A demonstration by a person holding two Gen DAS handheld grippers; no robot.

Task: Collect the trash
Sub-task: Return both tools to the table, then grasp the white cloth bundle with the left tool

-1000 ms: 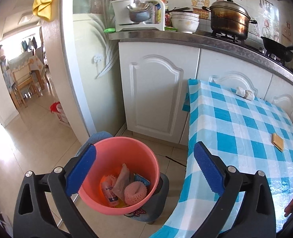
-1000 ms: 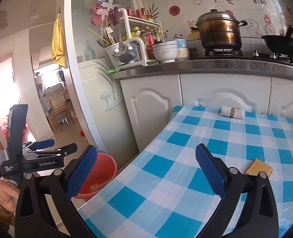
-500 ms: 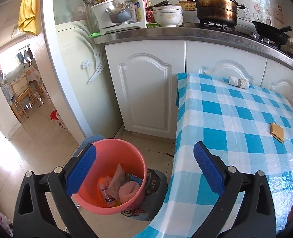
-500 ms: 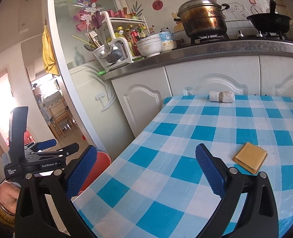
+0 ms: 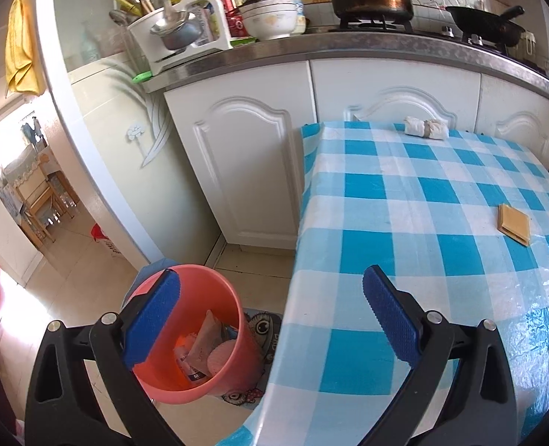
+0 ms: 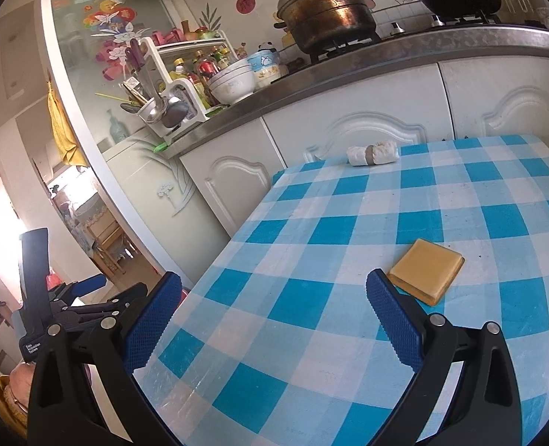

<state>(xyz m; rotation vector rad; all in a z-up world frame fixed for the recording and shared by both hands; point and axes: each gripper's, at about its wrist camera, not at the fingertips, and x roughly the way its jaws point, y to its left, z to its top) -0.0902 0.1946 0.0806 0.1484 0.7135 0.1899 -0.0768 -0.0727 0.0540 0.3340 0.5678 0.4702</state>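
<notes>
A pink bucket [image 5: 222,297] stands on the floor by the table's left edge, with wrappers and a pink foam net inside. My left gripper [image 5: 270,319] hangs open and empty, straddling the bucket and the table corner. On the blue checked tablecloth [image 6: 348,245] lies a flat yellow square piece [image 6: 426,271] [image 5: 513,223], just ahead of my right gripper's right finger. A white crumpled roll [image 6: 373,153] [image 5: 426,128] lies at the table's far edge. My right gripper [image 6: 274,319] is open over the cloth, holding nothing. The left gripper [image 6: 85,290] also shows at left in the right wrist view.
White cabinets [image 5: 252,163] and a steel counter [image 5: 348,48] with a pot [image 6: 326,11], bowls and a utensil rack stand behind the table. A patterned mat [image 5: 259,330] lies under the bucket. A doorway [image 5: 33,204] at left leads to a room with chairs.
Both grippers have swung right and lower toward the table. The yellow piece and white roll now appear larger and nearer to the right gripper. Both stay open.
</notes>
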